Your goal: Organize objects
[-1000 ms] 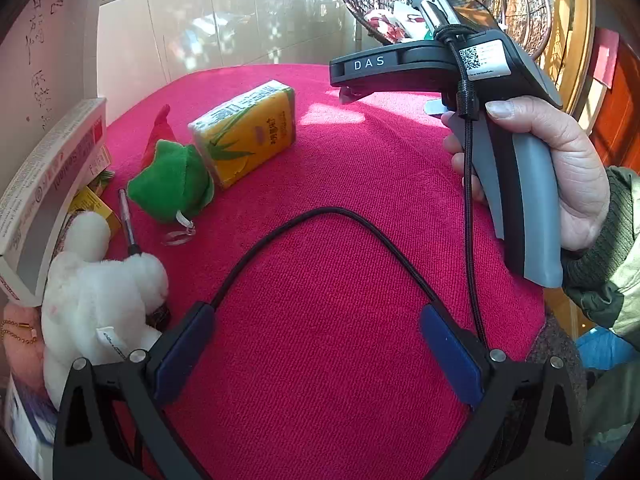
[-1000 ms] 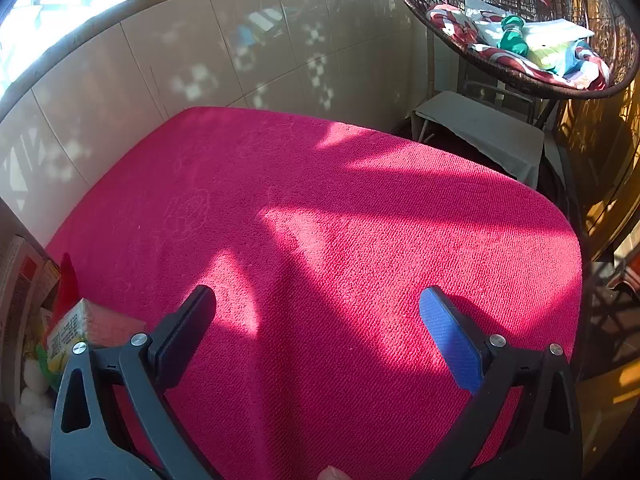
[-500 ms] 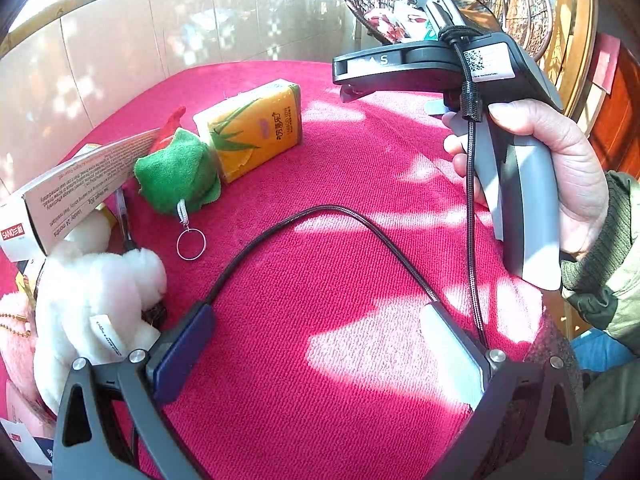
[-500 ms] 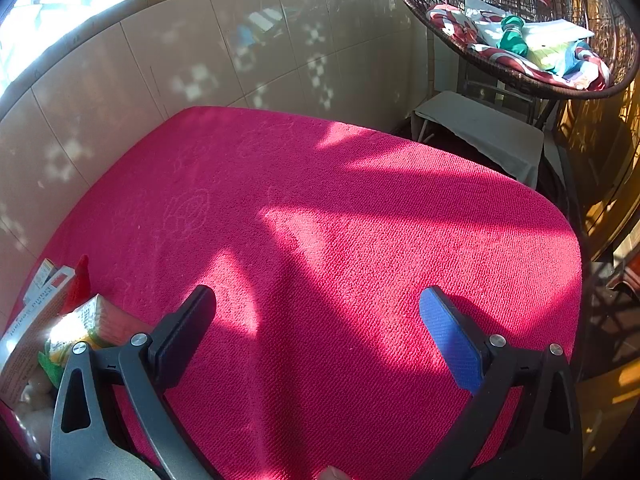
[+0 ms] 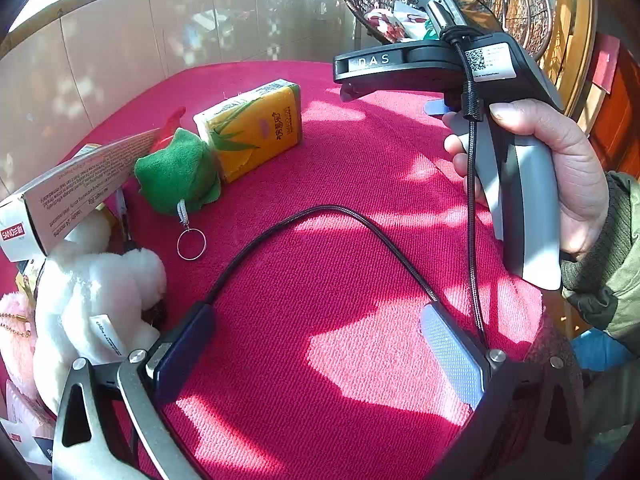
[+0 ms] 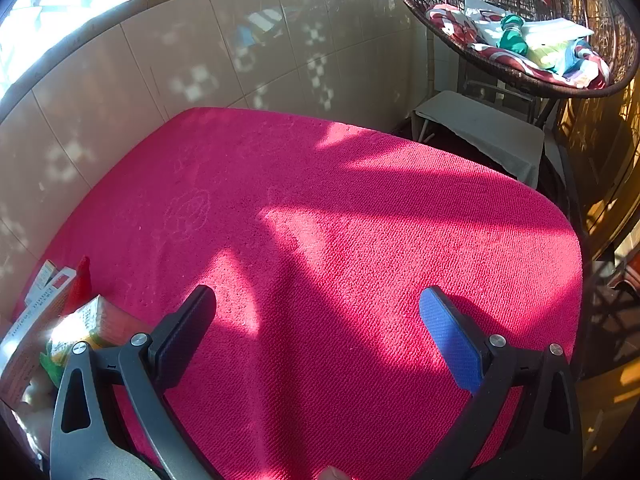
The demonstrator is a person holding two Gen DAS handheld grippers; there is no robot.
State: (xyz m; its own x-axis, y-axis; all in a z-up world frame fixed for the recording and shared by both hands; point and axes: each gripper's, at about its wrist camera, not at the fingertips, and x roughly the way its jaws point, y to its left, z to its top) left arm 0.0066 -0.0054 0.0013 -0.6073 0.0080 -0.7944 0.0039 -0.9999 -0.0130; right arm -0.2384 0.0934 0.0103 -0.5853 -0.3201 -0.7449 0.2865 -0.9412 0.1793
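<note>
Toys (image 5: 176, 172) and a juice box (image 5: 256, 132) crowd the tabletop (image 5: 340, 260) edge, unsorted. Both claws, left (image 5: 316, 356) and right (image 6: 320, 336), hover released, grasping nothing.

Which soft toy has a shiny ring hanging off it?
The green plush toy beside the yellow drink carton. A short chain hangs from it with a metal key ring lying on the red cloth. The white plush toy shows only a fabric tag.

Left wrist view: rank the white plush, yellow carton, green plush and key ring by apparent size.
1. white plush, though it is nearest the camera, so unsure
2. yellow carton
3. green plush
4. key ring
</note>
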